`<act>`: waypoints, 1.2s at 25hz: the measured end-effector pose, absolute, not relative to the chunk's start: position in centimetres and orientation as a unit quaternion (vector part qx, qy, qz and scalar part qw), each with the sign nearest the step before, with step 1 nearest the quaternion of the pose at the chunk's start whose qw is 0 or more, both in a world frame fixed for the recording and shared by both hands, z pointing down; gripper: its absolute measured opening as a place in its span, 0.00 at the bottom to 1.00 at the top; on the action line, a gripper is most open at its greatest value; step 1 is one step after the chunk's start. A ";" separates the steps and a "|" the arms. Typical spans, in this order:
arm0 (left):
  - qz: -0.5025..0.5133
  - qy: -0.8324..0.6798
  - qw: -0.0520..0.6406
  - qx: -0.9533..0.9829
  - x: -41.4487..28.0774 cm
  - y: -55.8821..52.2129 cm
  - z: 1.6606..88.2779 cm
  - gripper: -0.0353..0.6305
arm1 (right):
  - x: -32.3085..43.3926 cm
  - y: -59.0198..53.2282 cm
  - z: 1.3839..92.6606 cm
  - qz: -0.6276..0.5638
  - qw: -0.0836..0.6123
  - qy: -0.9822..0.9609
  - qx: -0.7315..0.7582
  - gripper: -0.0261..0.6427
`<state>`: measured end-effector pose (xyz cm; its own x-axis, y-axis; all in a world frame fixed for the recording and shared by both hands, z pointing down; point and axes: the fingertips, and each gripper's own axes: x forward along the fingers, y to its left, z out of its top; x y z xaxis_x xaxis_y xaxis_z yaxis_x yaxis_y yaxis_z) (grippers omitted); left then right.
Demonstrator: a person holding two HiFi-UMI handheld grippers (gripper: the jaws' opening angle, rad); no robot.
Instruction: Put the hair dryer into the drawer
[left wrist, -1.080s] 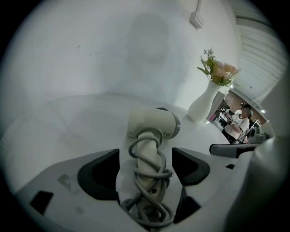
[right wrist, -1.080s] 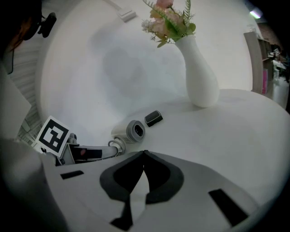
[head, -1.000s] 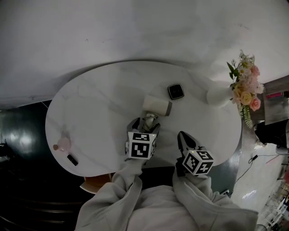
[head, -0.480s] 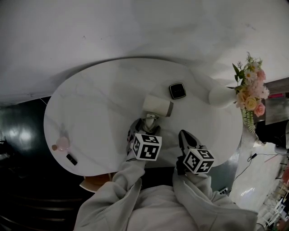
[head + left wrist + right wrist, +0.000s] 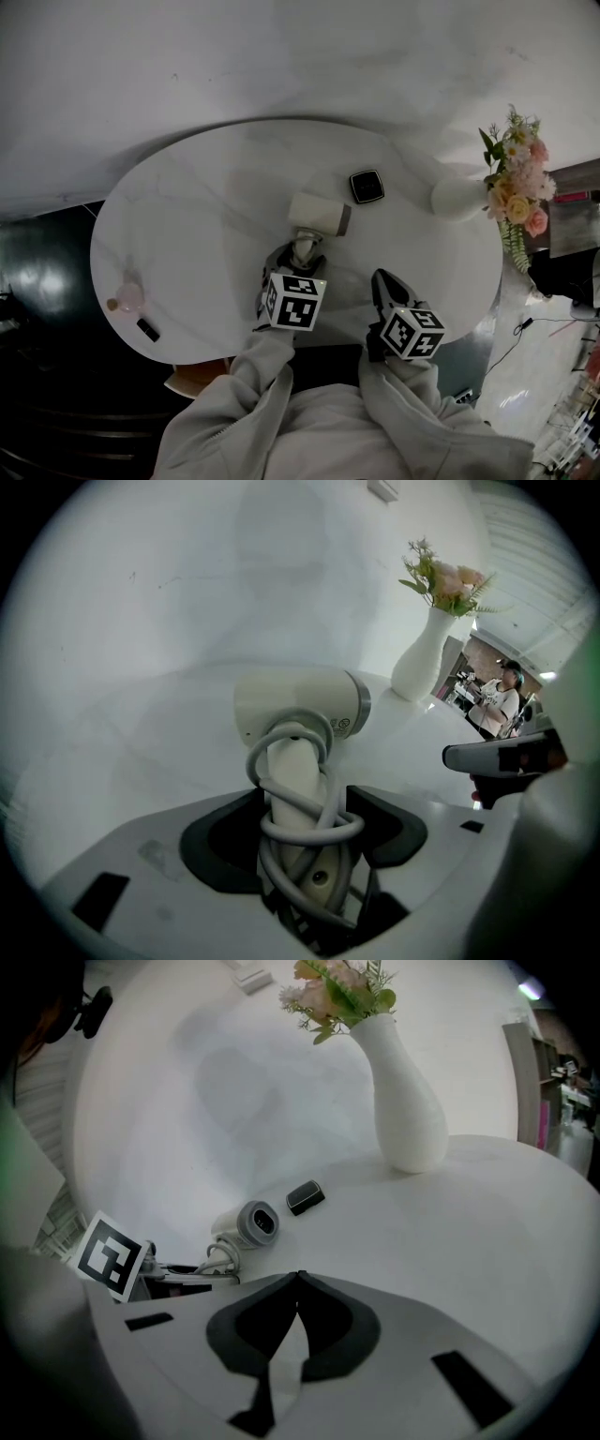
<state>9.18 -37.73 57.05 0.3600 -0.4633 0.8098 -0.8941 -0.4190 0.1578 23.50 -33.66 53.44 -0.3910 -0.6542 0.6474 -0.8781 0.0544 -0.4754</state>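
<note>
Left gripper [image 5: 302, 808]: your jaws had just been closing and clamped the cord-wrapped handle of the hair dryer [image 5: 317, 214].
Right gripper [image 5: 298, 1277]: your jaws met at the tips with nothing between them, over the table's near edge.
Hair dryer: it lay on the white oval table [image 5: 187, 225], barrel pointing away from you, near a small black device [image 5: 366, 186].
Vase [image 5: 457, 199]: white, holding flowers, it stood at the table's right end.

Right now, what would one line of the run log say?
left gripper: jaws just closed onto hair dryer handle | right gripper: shut, empty, above table | hair dryer: lying on table
</note>
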 end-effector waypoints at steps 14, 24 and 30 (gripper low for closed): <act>0.302 -0.443 0.312 0.784 9.2 -37.9 56.4 0.47 | 24.4 -31.8 52.7 0.419 0.122 -0.711 0.552 0.11; 0.252 -0.459 0.271 0.808 9.2 -37.0 53.2 0.47 | 24.3 -30.0 52.2 0.410 0.122 -0.717 0.550 0.11; 0.229 -0.482 0.263 0.803 7.8 -35.4 52.1 0.47 | 23.7 -28.3 51.7 0.405 0.118 -0.726 0.543 0.11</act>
